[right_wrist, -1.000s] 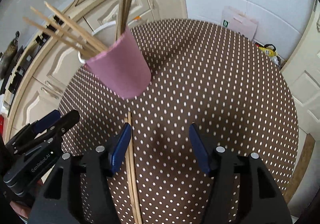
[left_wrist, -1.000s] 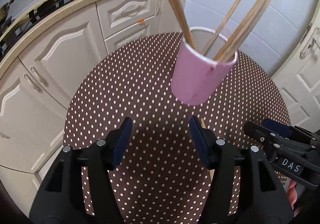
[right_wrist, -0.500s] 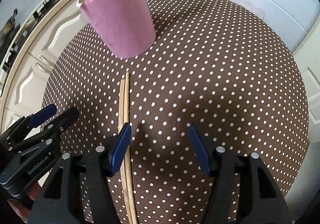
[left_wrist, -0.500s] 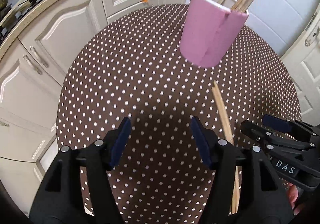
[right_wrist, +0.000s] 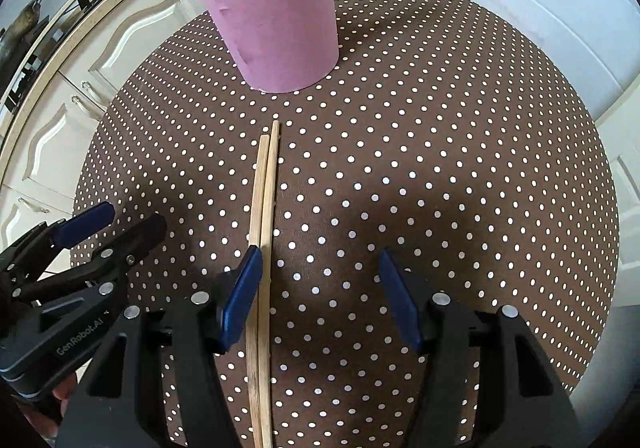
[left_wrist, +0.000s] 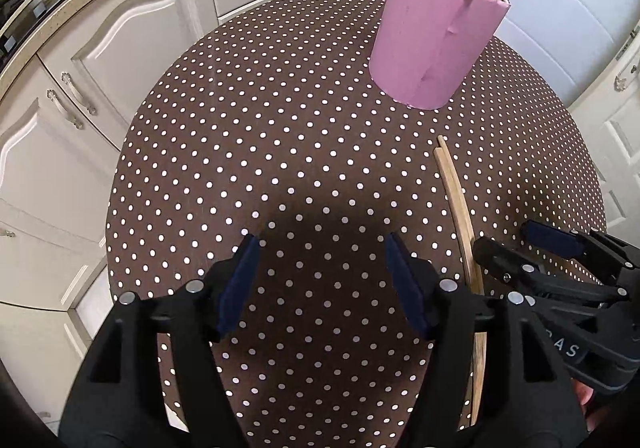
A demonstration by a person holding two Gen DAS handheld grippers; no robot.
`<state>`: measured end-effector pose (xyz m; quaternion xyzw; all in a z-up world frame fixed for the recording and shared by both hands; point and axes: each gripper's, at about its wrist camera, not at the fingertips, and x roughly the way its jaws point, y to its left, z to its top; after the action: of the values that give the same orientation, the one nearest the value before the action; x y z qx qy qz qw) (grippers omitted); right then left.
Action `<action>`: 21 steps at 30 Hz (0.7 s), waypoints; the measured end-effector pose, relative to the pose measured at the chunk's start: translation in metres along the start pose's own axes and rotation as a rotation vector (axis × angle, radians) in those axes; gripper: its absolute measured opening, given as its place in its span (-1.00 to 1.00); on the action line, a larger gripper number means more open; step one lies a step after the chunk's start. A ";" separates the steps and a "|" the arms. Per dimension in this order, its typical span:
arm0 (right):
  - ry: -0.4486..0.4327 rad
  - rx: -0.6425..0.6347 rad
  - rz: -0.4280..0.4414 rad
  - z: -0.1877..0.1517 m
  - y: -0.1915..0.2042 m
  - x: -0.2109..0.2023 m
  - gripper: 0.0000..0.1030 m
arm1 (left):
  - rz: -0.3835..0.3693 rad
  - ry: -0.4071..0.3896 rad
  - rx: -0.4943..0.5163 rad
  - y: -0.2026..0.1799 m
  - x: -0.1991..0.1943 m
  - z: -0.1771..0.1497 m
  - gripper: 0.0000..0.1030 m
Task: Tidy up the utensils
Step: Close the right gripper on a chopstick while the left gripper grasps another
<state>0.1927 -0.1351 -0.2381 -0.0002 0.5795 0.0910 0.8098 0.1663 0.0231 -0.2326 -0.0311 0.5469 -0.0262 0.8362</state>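
so the two loose chopsticks (right_wrist: 264,232) are lying side by side on the dotted tablecloth (right_wrist: 440,168), tips pointing at the pink cup (right_wrist: 276,20) that already has a bunch of sticks standing in it. your right gripper (right_wrist: 316,280) has its jaws apart with nothing between the pads, and the pair runs just inside the left pad, basically right against it as far as i can see. your left gripper (left_wrist: 320,268) is empty too, jaws spread — they've just been opening a touch — and it's hovering over bare cloth, with the chopsticks off to its right. i'd say the pickup belongs to the right one. shift it a little so both sticks sit in the middle of the gap, not hugging one pad, then come down until the pads straddle them near the cloth. close slowly so the two squeeze together instead of one rolling out. grab closer to mid-length if you can — they'll tip less on the way to the cup. keep the left one clear of the cup so you don't knock it.
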 end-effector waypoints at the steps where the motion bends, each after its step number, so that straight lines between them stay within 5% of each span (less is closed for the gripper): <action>1: -0.001 0.000 -0.001 0.000 0.000 0.000 0.11 | 0.001 0.000 -0.001 0.000 0.000 0.000 0.25; 14: 0.035 -0.077 -0.070 0.018 0.024 0.018 0.10 | 0.021 0.001 -0.011 0.006 -0.001 0.004 0.27; 21: -0.005 -0.148 -0.073 0.018 0.041 0.017 -0.54 | 0.010 0.009 -0.044 0.016 0.000 0.007 0.27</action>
<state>0.2092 -0.0904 -0.2440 -0.0808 0.5687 0.1041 0.8119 0.1723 0.0387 -0.2310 -0.0467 0.5512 -0.0100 0.8330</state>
